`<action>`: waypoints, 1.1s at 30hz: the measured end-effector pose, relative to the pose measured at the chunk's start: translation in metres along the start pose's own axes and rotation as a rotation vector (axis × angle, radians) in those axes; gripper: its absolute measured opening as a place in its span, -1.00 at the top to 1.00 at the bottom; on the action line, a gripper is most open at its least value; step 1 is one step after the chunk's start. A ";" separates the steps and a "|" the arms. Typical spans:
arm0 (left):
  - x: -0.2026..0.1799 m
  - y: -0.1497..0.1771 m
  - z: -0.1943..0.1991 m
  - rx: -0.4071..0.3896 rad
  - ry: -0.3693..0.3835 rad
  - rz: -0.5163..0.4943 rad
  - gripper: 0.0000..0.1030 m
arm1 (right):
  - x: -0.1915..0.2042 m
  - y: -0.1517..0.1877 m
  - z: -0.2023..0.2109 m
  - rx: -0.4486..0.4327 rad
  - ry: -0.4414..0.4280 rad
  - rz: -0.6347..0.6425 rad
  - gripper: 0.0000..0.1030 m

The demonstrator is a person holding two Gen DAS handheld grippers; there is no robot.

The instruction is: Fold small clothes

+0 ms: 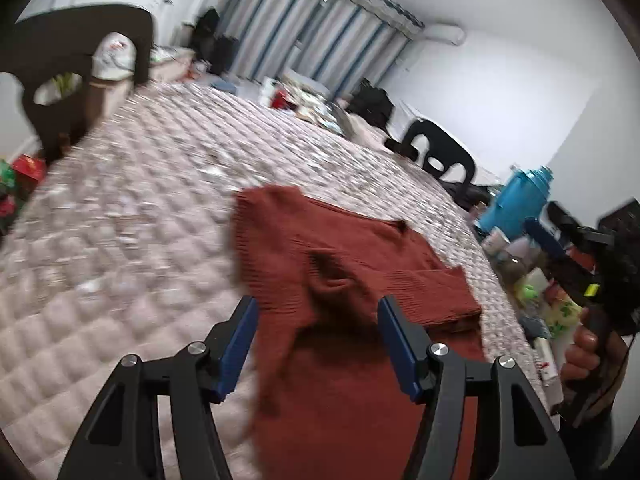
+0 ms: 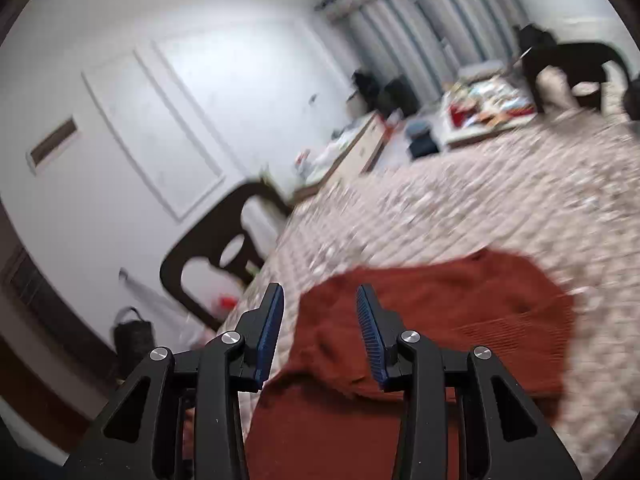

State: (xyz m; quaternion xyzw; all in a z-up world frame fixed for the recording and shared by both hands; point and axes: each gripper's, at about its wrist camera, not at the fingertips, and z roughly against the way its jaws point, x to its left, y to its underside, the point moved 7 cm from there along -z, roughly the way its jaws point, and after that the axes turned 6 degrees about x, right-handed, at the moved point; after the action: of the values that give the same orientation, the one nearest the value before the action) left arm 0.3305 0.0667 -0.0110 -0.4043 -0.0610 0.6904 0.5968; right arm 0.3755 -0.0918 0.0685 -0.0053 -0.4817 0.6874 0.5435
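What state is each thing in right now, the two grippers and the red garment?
Left gripper: open, fingers apart above the garment, holding nothing.
Right gripper: open, empty, fingers apart over the garment's edge.
Rust-red knit garment: lying on the quilted bed cover, rumpled, partly folded over itself.
Blue thermos: upright beside the bed.

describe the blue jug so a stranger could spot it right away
Start at the quilted bed with the rust-red garment. Off the bed's right edge is a crowd of small bottles and packets; the jug stands at its far end. It is the tallest thing there and the only bright turquoise one.
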 end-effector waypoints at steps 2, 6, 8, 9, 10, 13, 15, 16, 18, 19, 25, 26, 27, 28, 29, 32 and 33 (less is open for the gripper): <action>-0.009 -0.003 -0.019 0.053 0.019 0.010 -0.26 | -0.006 -0.006 0.028 -0.060 0.033 -0.011 0.24; -0.016 0.001 -0.059 0.187 0.016 0.074 -0.20 | -0.017 -0.011 0.069 -0.144 0.078 -0.036 0.24; -0.020 0.002 -0.066 0.192 -0.001 0.070 0.17 | -0.023 -0.006 0.077 -0.150 0.091 -0.046 0.24; -0.021 0.003 -0.069 0.202 -0.022 0.065 0.44 | -0.026 -0.004 0.078 -0.147 0.096 -0.051 0.24; -0.021 0.003 -0.072 0.210 -0.032 0.067 0.55 | -0.029 -0.001 0.077 -0.143 0.100 -0.056 0.24; -0.025 -0.002 -0.071 0.186 -0.031 0.044 0.76 | -0.042 0.006 0.078 -0.118 0.110 -0.079 0.24; -0.032 -0.012 -0.054 0.106 0.025 0.013 0.77 | -0.051 0.009 0.078 -0.106 0.112 -0.101 0.24; -0.035 -0.018 -0.042 0.053 0.056 -0.002 0.77 | -0.056 0.009 0.075 -0.104 0.116 -0.114 0.24; -0.031 -0.025 -0.026 -0.030 0.055 -0.032 0.77 | -0.062 0.010 0.076 -0.105 0.120 -0.122 0.24; -0.024 -0.024 -0.024 -0.043 0.040 -0.035 0.77 | -0.065 0.012 0.075 -0.099 0.122 -0.120 0.24; 0.025 0.009 -0.051 0.066 -0.004 0.035 0.68 | -0.110 0.039 0.032 0.084 0.251 -0.134 0.24; 0.024 0.010 -0.046 0.065 0.001 0.035 0.66 | -0.121 0.047 0.024 0.128 0.280 -0.150 0.24; 0.023 0.010 -0.042 0.062 0.002 0.033 0.58 | -0.128 0.053 0.017 0.170 0.309 -0.156 0.24; 0.020 0.011 -0.038 0.057 -0.003 0.024 0.53 | -0.132 0.059 0.013 0.196 0.330 -0.152 0.24; 0.019 0.011 -0.033 0.053 -0.018 0.011 0.44 | -0.135 0.064 0.010 0.218 0.359 -0.132 0.24; 0.016 0.003 -0.015 0.006 -0.041 -0.007 0.41 | -0.138 0.065 0.013 0.228 0.447 -0.086 0.27; 0.016 -0.002 -0.009 -0.013 -0.041 -0.012 0.38 | -0.138 0.063 0.017 0.217 0.463 -0.082 0.31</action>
State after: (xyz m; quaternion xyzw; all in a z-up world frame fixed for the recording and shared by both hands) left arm 0.3379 0.0774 -0.0236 -0.3935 -0.0802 0.6947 0.5967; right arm 0.3767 -0.2034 -0.0362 -0.0845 -0.2677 0.6929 0.6641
